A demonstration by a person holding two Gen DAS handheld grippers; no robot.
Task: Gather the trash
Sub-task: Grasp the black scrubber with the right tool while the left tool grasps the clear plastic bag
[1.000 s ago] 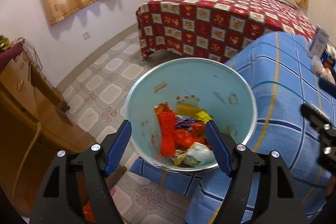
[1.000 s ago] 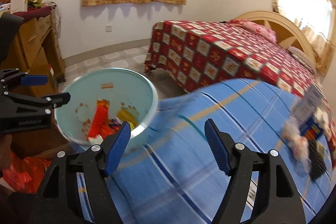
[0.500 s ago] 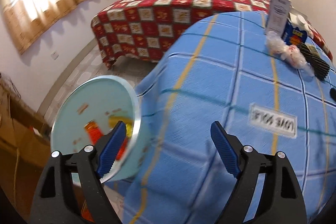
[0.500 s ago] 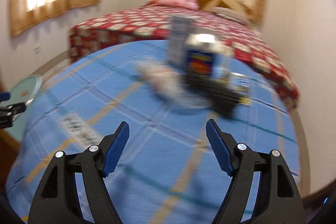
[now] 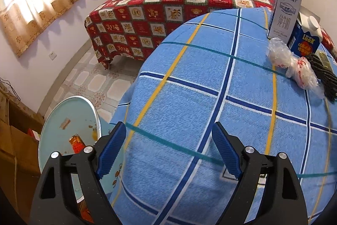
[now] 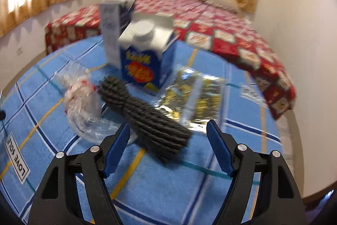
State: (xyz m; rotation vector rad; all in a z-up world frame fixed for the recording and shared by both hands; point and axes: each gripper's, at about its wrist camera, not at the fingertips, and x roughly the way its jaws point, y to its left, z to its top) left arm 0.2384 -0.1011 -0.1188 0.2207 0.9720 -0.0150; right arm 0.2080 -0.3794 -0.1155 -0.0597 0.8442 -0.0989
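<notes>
Trash on the blue checked bed (image 5: 210, 81) remains: a crumpled clear bag (image 6: 82, 104), a dark pleated bundle (image 6: 147, 117), a blue carton (image 6: 145, 56), a tall white carton (image 5: 284, 12) and foil wrappers (image 6: 198, 96). We judge the job part done, since the pale bin (image 5: 63, 119) already holds wrappers. Our right hand-held gripper (image 6: 166, 147) has just been narrowing its jaws, though it grips nothing, the bundle's end lying just ahead. Our left hand-held gripper (image 5: 168, 151) gapes wide and empty. Only the left view shows the bin, low beside the bed; only the right shows the foil wrappers fully.
</notes>
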